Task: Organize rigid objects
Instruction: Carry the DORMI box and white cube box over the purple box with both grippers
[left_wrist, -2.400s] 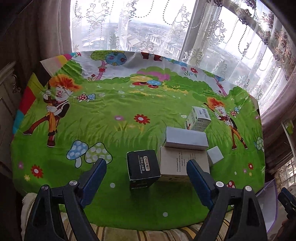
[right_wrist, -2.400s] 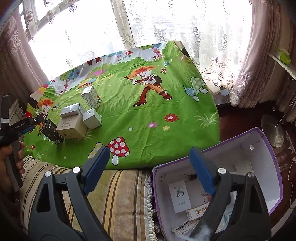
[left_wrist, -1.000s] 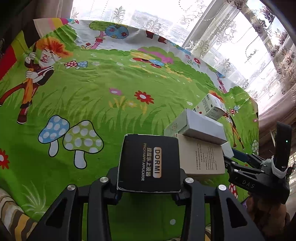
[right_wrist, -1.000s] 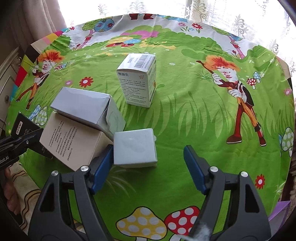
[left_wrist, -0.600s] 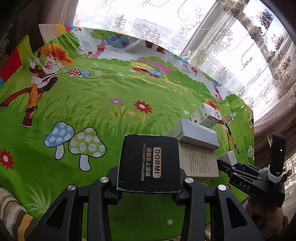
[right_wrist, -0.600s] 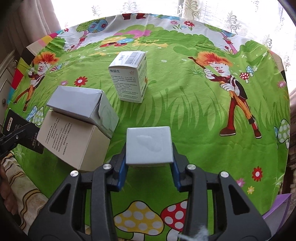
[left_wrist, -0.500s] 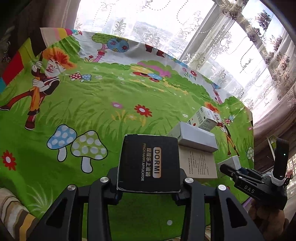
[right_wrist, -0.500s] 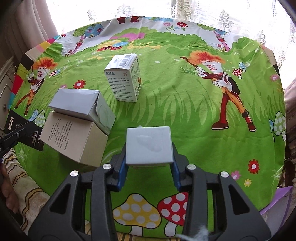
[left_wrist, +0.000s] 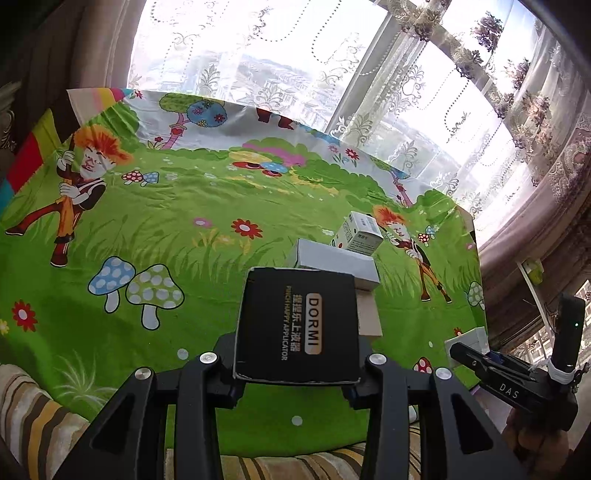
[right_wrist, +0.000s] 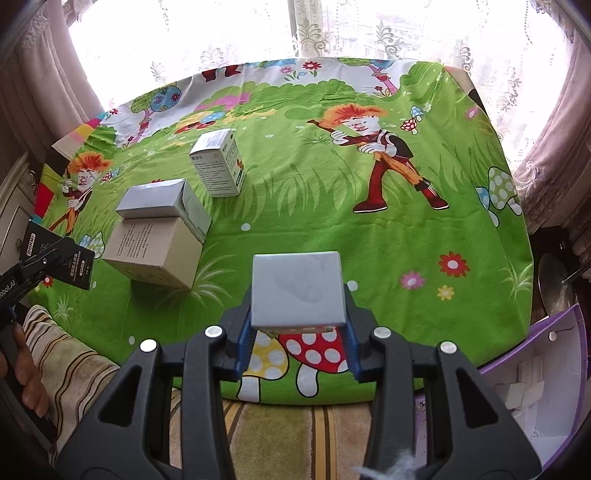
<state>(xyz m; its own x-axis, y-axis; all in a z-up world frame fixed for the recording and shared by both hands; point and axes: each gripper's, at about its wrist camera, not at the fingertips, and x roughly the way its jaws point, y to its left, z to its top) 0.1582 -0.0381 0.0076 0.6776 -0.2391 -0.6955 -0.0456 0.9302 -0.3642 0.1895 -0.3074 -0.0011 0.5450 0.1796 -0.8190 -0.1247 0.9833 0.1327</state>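
The left gripper is clenching a black box between its fingers, holding it above the green cartoon cloth covering the desk. The right gripper is gripping a small grey box the same way. Beyond the left fingers, a silver box is lying on a beige box, with a white box standing farther off. A purple bin is sitting to the right of the right fingers.

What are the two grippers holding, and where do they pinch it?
The left gripper pinches the black DORMI box by its two near side edges. The right gripper pinches the small grey box by its opposite sides, low down.
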